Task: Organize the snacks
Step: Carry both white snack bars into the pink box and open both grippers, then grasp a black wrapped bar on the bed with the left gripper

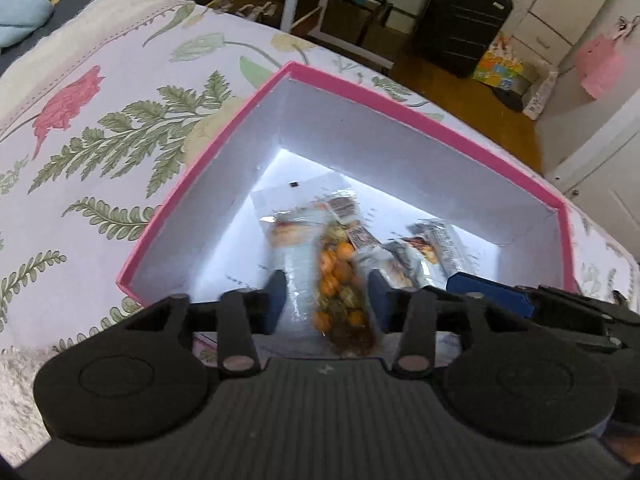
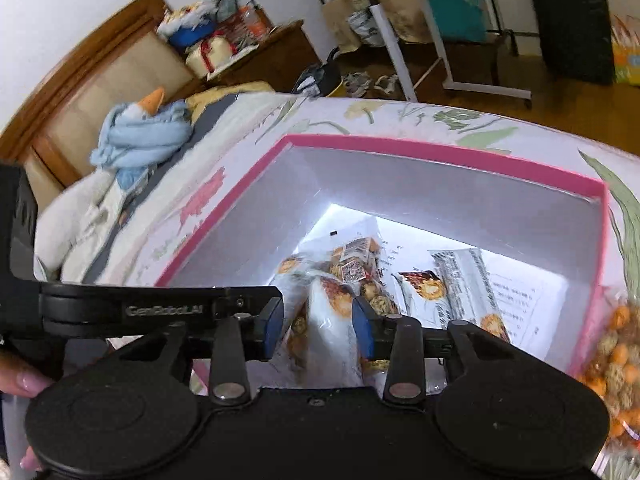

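Bed (image 1: 100,92): floral cover, fills the left of both views; the box stands on it.
Blue cloth (image 2: 140,140): bunched at the far left of the bed, by a wooden headboard (image 2: 80,84).
Box (image 1: 352,88): pink rim, white inner walls, open top; both grippers hang over its near edge, pointing down into it.
Left gripper (image 1: 328,292): fingers narrowly parted; a clear bag of orange and brown balls, the nut bag (image 1: 340,292), sits upright between the blue pads with a gap showing on each side. No pad seems to press on it, though blur makes this unsure.
Left gripper, other view: its black bar (image 2: 160,308) crosses the left of the right camera's picture, over the box's near left wall.
Right gripper (image 2: 318,320): fingers narrowly parted; a white packet (image 2: 332,320) with a biscuit print stands between them, its sides close to the pads. Whether they touch it I cannot tell.
Box floor: more packets (image 2: 460,280) lie flat to the right of centre, on printed paper; small wrapped cubes (image 2: 356,256) lie further in.
Right edge: the nut bag (image 2: 616,360) again, just outside the box's right wall.
Floor beyond: white table legs (image 2: 396,52), teal bag (image 2: 452,16), black suitcase (image 1: 460,20), white cupboards (image 1: 580,0).
In the way: each gripper's body hides the near box wall.
Hand (image 2: 24,380): fingertips at the lower left edge.
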Available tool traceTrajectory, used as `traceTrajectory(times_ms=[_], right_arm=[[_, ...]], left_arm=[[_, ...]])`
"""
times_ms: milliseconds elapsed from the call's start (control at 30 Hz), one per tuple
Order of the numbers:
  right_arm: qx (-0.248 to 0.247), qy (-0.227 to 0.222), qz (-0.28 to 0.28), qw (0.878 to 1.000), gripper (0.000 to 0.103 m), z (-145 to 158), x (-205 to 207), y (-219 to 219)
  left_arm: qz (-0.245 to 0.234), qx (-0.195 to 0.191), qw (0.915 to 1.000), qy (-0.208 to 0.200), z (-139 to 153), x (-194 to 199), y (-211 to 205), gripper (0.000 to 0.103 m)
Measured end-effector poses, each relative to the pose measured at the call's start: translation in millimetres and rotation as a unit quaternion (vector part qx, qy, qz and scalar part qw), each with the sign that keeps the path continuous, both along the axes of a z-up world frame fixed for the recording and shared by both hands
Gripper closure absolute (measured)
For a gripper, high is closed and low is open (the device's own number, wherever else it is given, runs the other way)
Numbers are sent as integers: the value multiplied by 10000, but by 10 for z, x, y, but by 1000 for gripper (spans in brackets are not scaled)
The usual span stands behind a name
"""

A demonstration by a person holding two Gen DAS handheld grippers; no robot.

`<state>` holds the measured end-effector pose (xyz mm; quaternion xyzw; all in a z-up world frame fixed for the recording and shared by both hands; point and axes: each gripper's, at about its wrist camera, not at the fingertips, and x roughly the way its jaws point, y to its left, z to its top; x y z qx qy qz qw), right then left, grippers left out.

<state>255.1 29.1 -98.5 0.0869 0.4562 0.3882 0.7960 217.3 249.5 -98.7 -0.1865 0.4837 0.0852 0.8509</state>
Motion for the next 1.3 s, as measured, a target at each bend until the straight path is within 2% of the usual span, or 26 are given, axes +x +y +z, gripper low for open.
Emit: traceTrajectory(times_ms=[200,367,533,700,833,967,1200,1300], right_arm=[[118,-199,-447,9987,56,281,-199,-419],[161,-303,-840,9959,54,574,-436,-926],[87,-473,-1236,9912,54,818,-672,-1459],[-83,-764,-1518,9854,52,945,-926,-1858],[-263,-865,-1828,9790,51,898,-1127,-2165],[-400,-752,-2108,9738,50,759,-1281,-2483],[-480,-329,-2612,9635,47,343,-1585,-2978],[-686,-204,-2849,9559,44,103,-1709,-3118]], left_arm=[[-223,268,9989,-307,264,-183,-126,55],[-681,241,9962,-483,523,-387,-340,54],[-1351,110,9891,-583,705,-524,-670,55],[-1854,210,9796,-754,830,-687,-1078,55],[-2292,177,9703,-748,832,-781,-1430,55],[-2679,127,9607,-712,772,-860,-1785,55],[-3232,-125,9439,-665,501,-856,-2429,56],[-3390,-233,9383,-649,329,-810,-2690,56]])
